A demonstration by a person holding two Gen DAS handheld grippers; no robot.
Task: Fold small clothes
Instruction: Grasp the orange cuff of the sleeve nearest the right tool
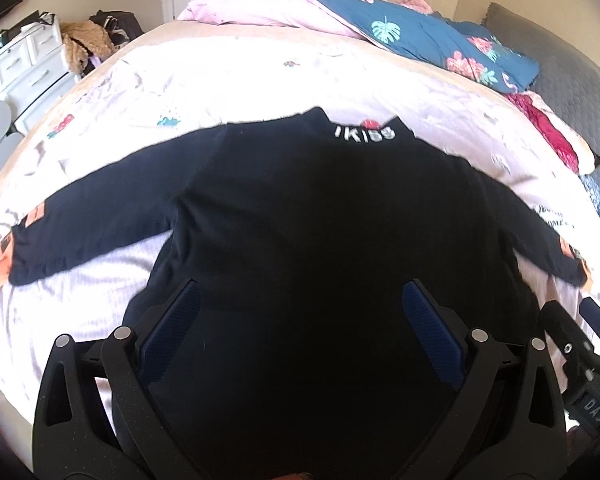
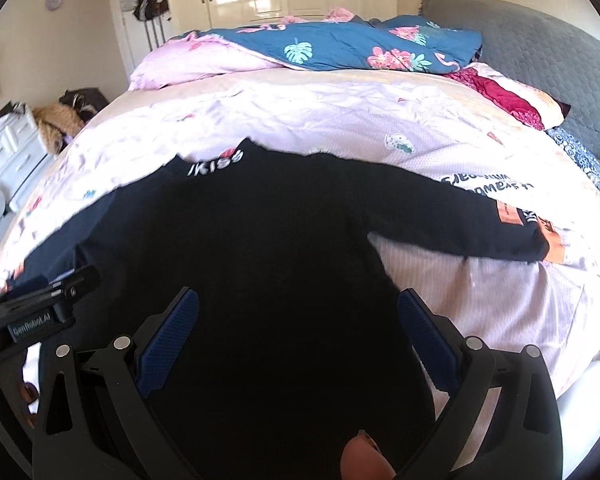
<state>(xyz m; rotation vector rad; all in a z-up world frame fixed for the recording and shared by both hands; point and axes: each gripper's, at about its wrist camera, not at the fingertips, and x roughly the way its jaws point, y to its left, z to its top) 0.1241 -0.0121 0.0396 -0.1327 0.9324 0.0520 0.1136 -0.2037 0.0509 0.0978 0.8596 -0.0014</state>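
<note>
A small dark navy long-sleeved top (image 1: 300,220) lies flat on the bed, collar with white "IKISS" lettering (image 1: 365,131) at the far side, both sleeves spread out to the sides with orange patches at the cuffs. It also shows in the right wrist view (image 2: 260,248). My left gripper (image 1: 300,332) is open over the top's lower body, fingers wide apart, holding nothing. My right gripper (image 2: 298,336) is open over the lower right part of the body, empty. The right gripper's edge shows in the left wrist view (image 1: 580,344); the left gripper shows in the right wrist view (image 2: 40,304).
The top lies on a pale pink printed sheet (image 1: 228,80). A blue floral quilt (image 2: 340,48) and pink bedding are heaped at the far side. A red garment (image 2: 504,96) lies by the grey headboard (image 2: 560,72). White drawers (image 1: 24,64) stand left.
</note>
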